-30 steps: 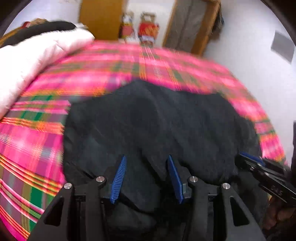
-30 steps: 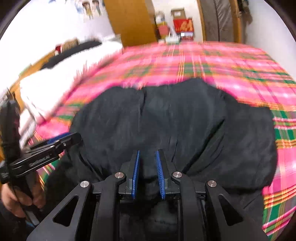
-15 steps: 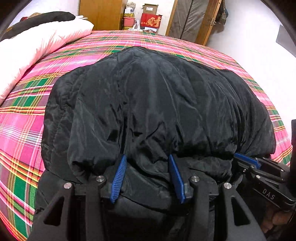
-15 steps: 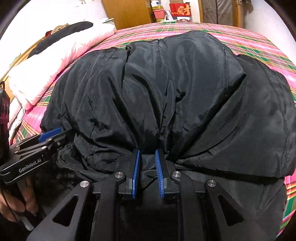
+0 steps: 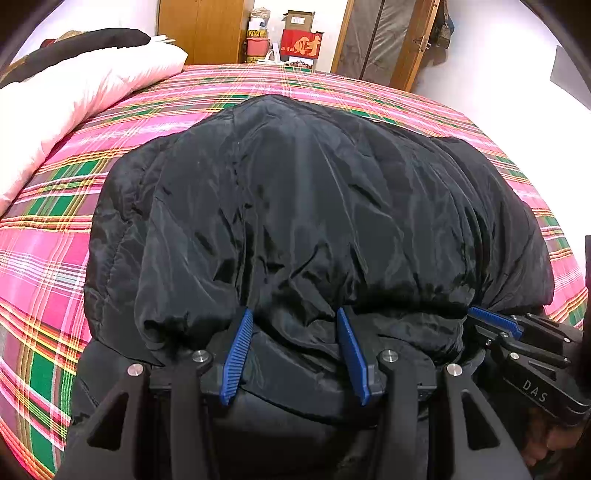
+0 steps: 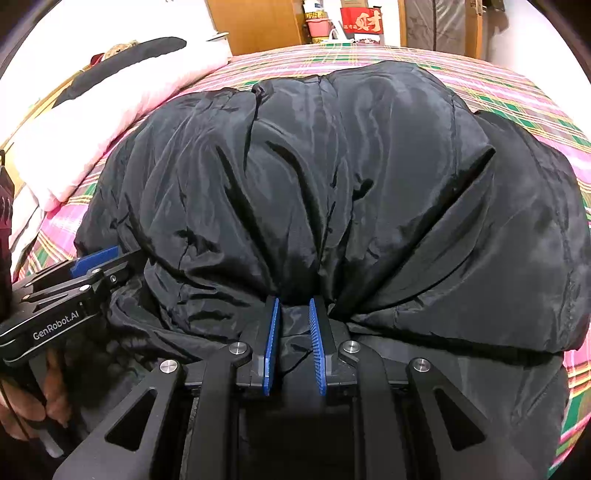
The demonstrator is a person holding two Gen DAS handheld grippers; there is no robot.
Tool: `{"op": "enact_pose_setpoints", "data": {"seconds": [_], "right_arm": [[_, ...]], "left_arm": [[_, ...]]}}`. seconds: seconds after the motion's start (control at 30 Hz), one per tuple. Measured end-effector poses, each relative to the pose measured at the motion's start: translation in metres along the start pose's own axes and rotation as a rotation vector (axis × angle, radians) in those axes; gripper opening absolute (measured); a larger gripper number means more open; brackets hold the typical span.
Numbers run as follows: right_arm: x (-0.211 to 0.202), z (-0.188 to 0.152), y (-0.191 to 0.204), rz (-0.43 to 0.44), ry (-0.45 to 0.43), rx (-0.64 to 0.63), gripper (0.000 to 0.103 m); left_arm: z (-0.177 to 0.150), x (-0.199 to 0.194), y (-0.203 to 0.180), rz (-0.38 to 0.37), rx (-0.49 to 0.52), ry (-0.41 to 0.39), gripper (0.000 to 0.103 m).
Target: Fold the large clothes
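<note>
Plaid bed, white walls — wooden wardrobe behind.

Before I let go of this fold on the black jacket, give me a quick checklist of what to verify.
1. Right gripper pinching jacket fabric: ok, jaws narrow with cloth bunched between.
2. Left gripper grip: cannot tell; jaws stand wide with fabric lying between them.
3. Folded layer lies over the lower layer: ok, top edge overlaps the near hem.
4. Jacket fully on the plaid bedspread: cannot tell; near edge hidden.
5. White duvet apart from jacket: ok.
</note>
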State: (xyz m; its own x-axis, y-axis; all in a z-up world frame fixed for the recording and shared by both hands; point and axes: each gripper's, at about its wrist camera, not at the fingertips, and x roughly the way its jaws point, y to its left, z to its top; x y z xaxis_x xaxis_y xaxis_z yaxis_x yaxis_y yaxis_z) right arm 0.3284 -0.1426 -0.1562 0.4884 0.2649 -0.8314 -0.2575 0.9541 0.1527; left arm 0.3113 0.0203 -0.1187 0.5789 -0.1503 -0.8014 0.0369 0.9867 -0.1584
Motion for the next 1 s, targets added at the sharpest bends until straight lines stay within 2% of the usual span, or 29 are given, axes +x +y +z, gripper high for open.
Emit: {"op": "enact_pose_setpoints", "data": {"seconds": [0.17, 0.23, 0.3, 0.53, 0.77, 1.0], "right_arm": [[-0.017, -0.006, 0.001, 0.015, 0.015, 0.043, 0.018], [-0.032, -0.011, 0.004, 0.015, -0.001, 0.035, 0.027], [-0.050, -0.018, 0.008, -0.001, -0.013, 0.018, 0.059], [-0.110, -0.047, 0.006, -0.021, -0.080, 0.016, 0.061], [-0.169, -0.085, -0.001, -0.062, -0.133, 0.045, 0.061], [-0.207, -0.129, -0.007, -0.092, -0.152, 0.047, 0.061]], "left_arm": [[-0.005, -0.010, -0.002, 0.011, -0.004, -0.022, 0.051], [-0.006, -0.018, -0.003, 0.014, -0.010, -0.022, 0.050], [-0.007, -0.030, -0.005, 0.011, -0.013, -0.029, 0.048], [-0.029, -0.081, -0.017, -0.014, -0.002, -0.064, 0.048], [-0.070, -0.132, -0.033, -0.038, 0.038, -0.066, 0.048], [-0.111, -0.174, -0.040, -0.040, 0.043, -0.061, 0.048]]}}
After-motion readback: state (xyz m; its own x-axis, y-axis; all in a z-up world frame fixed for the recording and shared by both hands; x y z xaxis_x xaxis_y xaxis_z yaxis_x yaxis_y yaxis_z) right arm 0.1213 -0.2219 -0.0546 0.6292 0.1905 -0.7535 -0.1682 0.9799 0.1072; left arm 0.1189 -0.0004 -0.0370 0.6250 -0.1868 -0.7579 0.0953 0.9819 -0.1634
